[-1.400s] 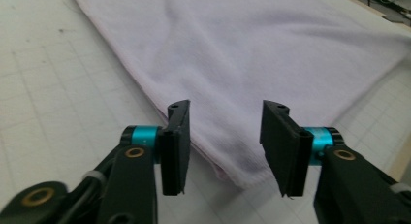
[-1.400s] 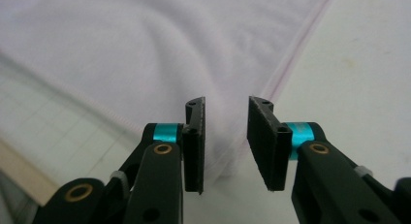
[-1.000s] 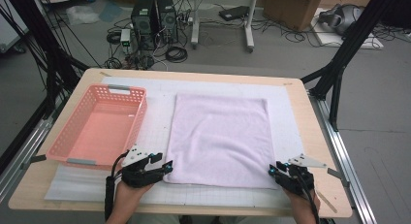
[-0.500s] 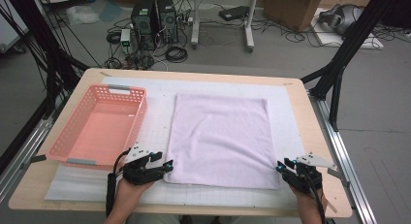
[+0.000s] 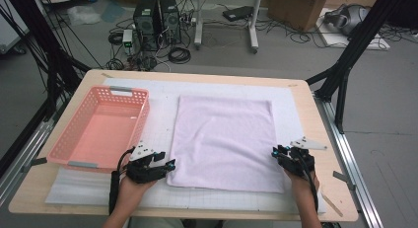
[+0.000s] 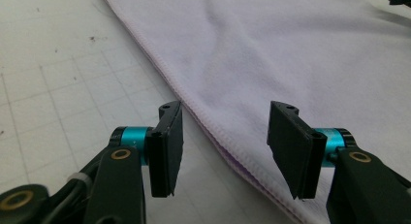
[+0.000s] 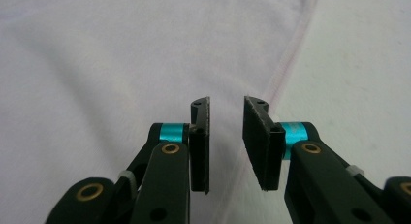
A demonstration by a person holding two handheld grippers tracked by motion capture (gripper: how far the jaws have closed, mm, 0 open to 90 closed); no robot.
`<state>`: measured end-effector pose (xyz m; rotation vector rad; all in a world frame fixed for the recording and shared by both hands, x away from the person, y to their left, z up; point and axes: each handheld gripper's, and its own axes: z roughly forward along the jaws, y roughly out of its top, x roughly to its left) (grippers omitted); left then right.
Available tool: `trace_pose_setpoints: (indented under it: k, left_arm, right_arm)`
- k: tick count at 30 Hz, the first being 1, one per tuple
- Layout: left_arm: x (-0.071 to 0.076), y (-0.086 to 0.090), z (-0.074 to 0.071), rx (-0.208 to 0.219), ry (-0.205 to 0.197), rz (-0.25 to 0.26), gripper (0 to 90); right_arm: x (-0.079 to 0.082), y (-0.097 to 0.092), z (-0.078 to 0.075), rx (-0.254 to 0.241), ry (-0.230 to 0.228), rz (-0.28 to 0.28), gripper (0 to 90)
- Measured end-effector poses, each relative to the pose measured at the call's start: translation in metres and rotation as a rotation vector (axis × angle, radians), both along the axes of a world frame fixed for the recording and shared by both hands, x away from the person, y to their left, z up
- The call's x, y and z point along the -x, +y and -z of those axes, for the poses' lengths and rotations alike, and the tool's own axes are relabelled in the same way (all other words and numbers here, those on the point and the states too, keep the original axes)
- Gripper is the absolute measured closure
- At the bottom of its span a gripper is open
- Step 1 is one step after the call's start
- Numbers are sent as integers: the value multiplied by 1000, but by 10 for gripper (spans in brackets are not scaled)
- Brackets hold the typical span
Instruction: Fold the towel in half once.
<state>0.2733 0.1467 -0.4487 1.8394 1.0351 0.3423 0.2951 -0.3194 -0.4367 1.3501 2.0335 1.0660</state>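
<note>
Over towel edges: gaping tongs

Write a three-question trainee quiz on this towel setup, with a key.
1. True or false: the flat pale lilac terry towel lies inside the pink perforated plastic basket.
2. Which edge of the towel does the left gripper straddle? A near-left B far-right
3. Fill in: the right gripper has nothing between its pads, so it is ____.

Key: 1 false; 2 A; 3 open.
</note>
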Motion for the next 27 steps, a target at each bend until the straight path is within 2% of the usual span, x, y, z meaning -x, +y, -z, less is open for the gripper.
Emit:
trace_pose_setpoints:
  k: [3,5,7,8,10,11,13,15,18,21,23,24,27]
  left_arm:
    - [-6,0,1,13,-1,1,462]
    - [-10,0,1,20,-4,7,448]
    - [-14,0,0,25,-4,3,442]
    - [-16,0,0,27,-6,-1,437]
    - [-19,0,0,28,-4,-9,430]
    - [-21,0,1,30,-4,-12,428]
    - [-23,0,2,29,16,-14,425]
    - [-24,0,2,27,22,-21,418]
    - [-25,-1,2,13,31,-47,421]
    - [-27,-4,3,-12,67,-52,426]
    - [-28,-5,4,-22,94,-48,436]
    - [-28,-6,4,-27,91,-47,439]
    - [-27,-6,4,-21,100,-46,451]
  right_arm:
    - [-18,7,4,-7,14,-32,634]
    - [-30,13,7,10,43,-53,651]
    - [-39,16,12,49,61,-70,697]
    - [-42,15,13,54,48,-65,730]
    - [-47,12,11,122,33,-20,738]
    - [-49,9,11,128,28,2,733]
    - [-50,2,12,70,40,23,733]
    - [-47,-1,10,62,36,49,694]
    - [-36,-12,6,-13,35,70,634]
    - [-21,-19,5,-57,67,57,588]
    - [-10,-19,6,-35,90,37,586]
    - [-7,-18,7,-17,100,34,585]
    - [0,-17,10,-17,133,27,597]
